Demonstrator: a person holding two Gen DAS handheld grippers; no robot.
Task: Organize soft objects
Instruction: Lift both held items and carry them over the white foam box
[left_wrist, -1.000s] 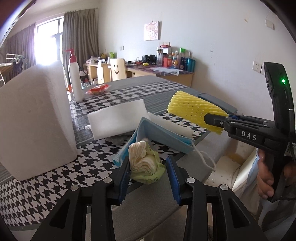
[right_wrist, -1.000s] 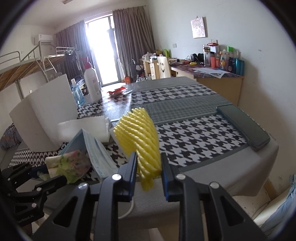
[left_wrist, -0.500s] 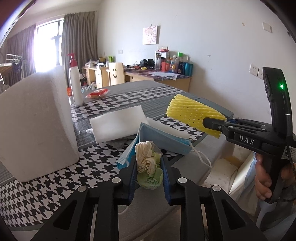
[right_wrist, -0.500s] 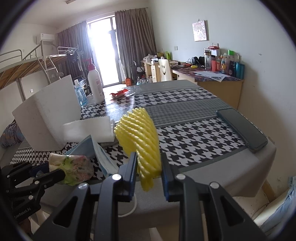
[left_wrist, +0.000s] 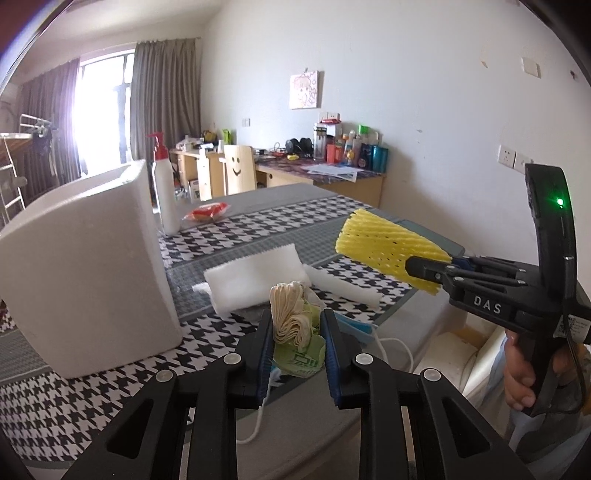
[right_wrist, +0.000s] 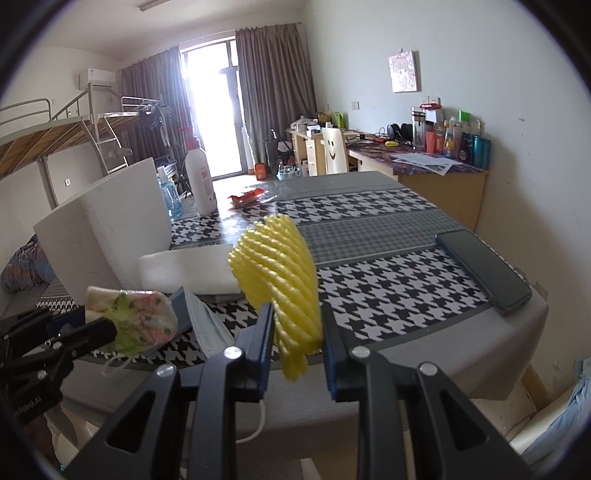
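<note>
My left gripper (left_wrist: 295, 332) is shut on a folded green and cream cloth (left_wrist: 293, 332) and holds it above the table's front edge; the cloth also shows in the right wrist view (right_wrist: 133, 319). My right gripper (right_wrist: 297, 332) is shut on a yellow foam net sleeve (right_wrist: 280, 280), held above the table; it appears in the left wrist view (left_wrist: 388, 245) to the right of the cloth. A blue face mask (right_wrist: 201, 321) lies on the table below the cloth. A white foam sheet (left_wrist: 255, 280) lies behind it.
A large white foam block (left_wrist: 85, 266) stands at the left on the houndstooth tablecloth (right_wrist: 388, 280). A white pump bottle (left_wrist: 164, 199) and a red packet (left_wrist: 207, 212) are farther back. A dark flat case (right_wrist: 484, 269) lies near the right edge.
My left gripper closed on the cloth and lifted it up off the table. My right gripper kept its hold on the yellow sleeve and rose slightly.
</note>
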